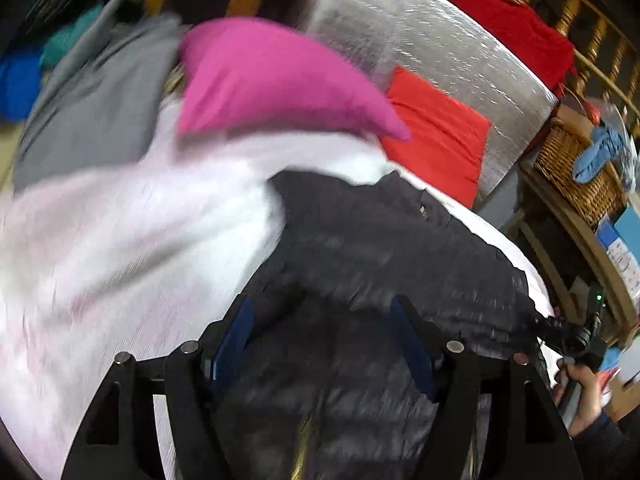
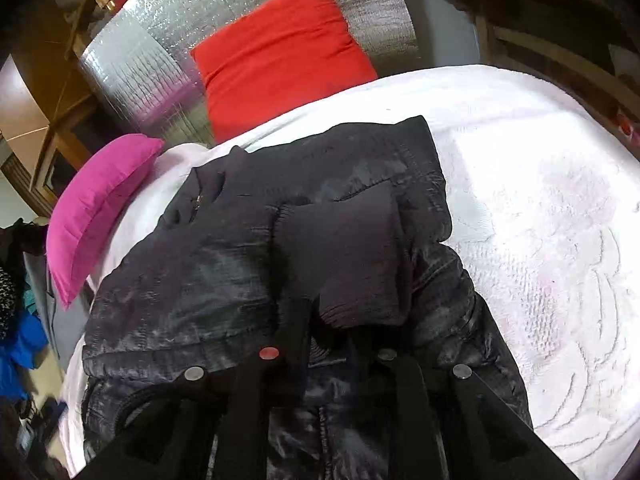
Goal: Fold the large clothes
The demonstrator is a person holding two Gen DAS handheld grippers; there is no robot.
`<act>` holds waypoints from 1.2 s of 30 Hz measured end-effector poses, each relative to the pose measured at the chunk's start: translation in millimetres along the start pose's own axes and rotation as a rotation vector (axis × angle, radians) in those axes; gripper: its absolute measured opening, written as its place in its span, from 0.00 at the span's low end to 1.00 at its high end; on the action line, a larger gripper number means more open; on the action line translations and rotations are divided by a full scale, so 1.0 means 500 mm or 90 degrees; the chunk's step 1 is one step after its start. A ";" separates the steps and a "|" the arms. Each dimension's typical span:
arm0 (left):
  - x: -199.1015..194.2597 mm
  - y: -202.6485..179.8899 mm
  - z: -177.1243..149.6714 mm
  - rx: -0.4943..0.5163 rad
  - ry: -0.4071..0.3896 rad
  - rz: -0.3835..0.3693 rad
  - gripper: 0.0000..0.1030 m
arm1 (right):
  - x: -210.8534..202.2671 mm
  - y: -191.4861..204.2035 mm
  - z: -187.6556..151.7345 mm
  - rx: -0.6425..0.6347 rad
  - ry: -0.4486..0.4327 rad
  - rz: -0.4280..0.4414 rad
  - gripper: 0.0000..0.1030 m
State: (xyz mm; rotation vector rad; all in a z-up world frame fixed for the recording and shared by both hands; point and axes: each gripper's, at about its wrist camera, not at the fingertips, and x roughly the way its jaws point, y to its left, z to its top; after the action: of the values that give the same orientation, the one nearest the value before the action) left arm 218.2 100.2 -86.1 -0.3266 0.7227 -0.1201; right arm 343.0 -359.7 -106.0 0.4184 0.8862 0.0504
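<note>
- Lying on one white bedspread: one black padded jacket.
- Beyond the jacket: one red cushion, one pink pillow.
- Left gripper spread wide, empty, above the jacket.
- Right gripper pinched on the jacket's ribbed cuff.

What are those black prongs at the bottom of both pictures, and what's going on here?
Each picture comes from a camera on a hand-held gripper, looking along its two fingers. No robot: a person holds one in each hand. The left gripper is open above a black padded jacket lying on a white bedspread. The right gripper appears closed on the jacket's sleeve cuff, folding it over. A pink pillow and red cushion lie behind.
</note>
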 end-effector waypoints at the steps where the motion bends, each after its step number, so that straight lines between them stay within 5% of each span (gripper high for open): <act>1: 0.019 -0.027 0.015 0.024 0.003 0.004 0.70 | -0.012 -0.011 -0.004 -0.003 -0.001 0.004 0.18; 7: 0.166 -0.120 0.032 0.118 0.059 0.073 0.70 | -0.036 0.002 0.000 -0.059 -0.037 -0.010 0.16; 9: 0.237 -0.120 0.010 0.145 0.123 0.122 0.71 | -0.040 0.035 0.002 -0.099 -0.057 -0.032 0.16; 11: 0.245 -0.123 0.003 0.157 0.109 0.127 0.72 | -0.010 0.027 0.003 -0.104 -0.021 -0.053 0.16; 14: 0.219 -0.130 0.017 0.157 0.099 0.130 0.72 | -0.018 -0.005 0.003 -0.062 -0.020 -0.032 0.32; 16: 0.186 -0.130 0.034 0.145 0.061 0.122 0.72 | -0.051 -0.021 0.007 -0.026 -0.045 -0.030 0.65; 19: 0.157 -0.135 0.050 0.142 0.002 0.116 0.72 | -0.122 -0.032 0.021 0.018 -0.119 -0.036 0.66; 21: 0.170 -0.140 0.052 0.151 0.011 0.117 0.72 | -0.146 -0.008 0.031 0.010 -0.138 0.012 0.67; 27: 0.260 -0.151 -0.001 0.187 0.093 0.156 0.73 | -0.061 0.100 0.024 -0.097 -0.058 0.110 0.69; 30: 0.262 -0.159 0.000 0.201 0.091 0.164 0.74 | 0.041 0.089 0.009 -0.084 0.054 0.046 0.71; 32: 0.249 -0.164 0.009 0.200 0.095 0.160 0.73 | 0.027 0.096 0.016 -0.088 0.036 0.043 0.71; 36: 0.194 -0.169 0.039 0.192 0.016 0.139 0.73 | -0.037 0.139 0.044 -0.108 -0.030 0.074 0.72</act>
State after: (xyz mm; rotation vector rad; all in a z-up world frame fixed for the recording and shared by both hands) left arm 303.8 4.3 -105.2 0.0428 0.7490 -0.0250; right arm 356.9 -307.4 -54.1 0.3111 0.8034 0.2209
